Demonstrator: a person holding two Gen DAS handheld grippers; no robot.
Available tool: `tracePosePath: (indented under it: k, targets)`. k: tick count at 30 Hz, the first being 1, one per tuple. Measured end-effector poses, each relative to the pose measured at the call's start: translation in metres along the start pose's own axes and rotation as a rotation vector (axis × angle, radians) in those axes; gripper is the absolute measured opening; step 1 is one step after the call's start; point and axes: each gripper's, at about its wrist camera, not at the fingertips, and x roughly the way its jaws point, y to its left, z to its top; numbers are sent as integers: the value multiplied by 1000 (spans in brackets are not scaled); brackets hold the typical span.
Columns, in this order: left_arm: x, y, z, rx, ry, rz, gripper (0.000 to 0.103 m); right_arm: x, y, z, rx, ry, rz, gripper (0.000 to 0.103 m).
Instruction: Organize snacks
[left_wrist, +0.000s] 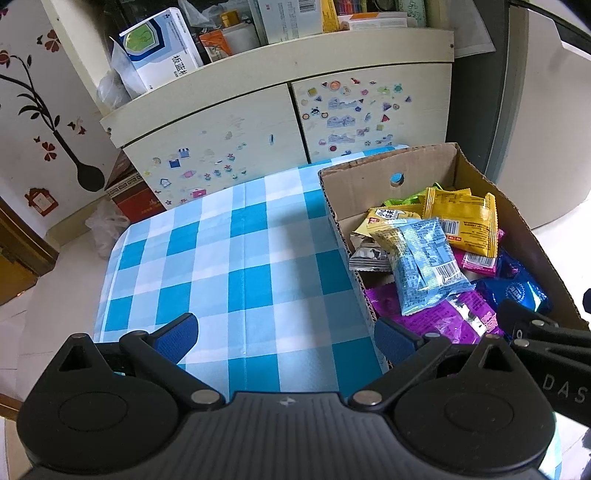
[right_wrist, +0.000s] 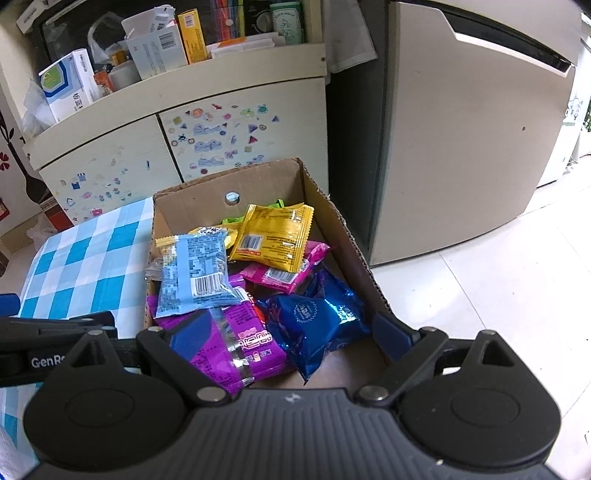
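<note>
Checked tablecloth (left_wrist: 229, 258); snack box (right_wrist: 354, 251) under open right tool (right_wrist: 291, 339).

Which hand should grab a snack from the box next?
Right. The right gripper hangs open over the snacks in the cardboard box; the left gripper is open over the checked tablecloth.

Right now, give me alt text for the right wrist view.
An open cardboard box holds snack packets: light blue, yellow, purple and dark blue. The open right gripper hovers above, empty, beside a blue checked tablecloth.
</note>
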Motion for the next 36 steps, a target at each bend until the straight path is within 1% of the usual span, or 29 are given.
tracePosePath:
  k: [3, 6, 13, 27, 31, 36]
  targets:
    - [-1, 1, 0, -2, -5, 11, 103, 1, 1, 1, 0, 0, 6, 94]
    - [0, 3, 0, 0, 6, 19, 103, 2, 2, 1, -2, 0, 12, 94]
    - [0, 8, -3, 0, 12, 16, 103, 3, 6, 1, -13, 0, 32, 94]
    - [2, 14, -7, -11, 30, 1, 103, 5, 10, 1, -32, 8, 30, 94]
    - [1, 20, -11, -13, 29, 2, 103, 3, 15, 1, -45, 5, 33, 94]
    - [-4, 34, -20, -22, 15, 5, 103, 1, 24, -2, -61, 14, 67, 94]
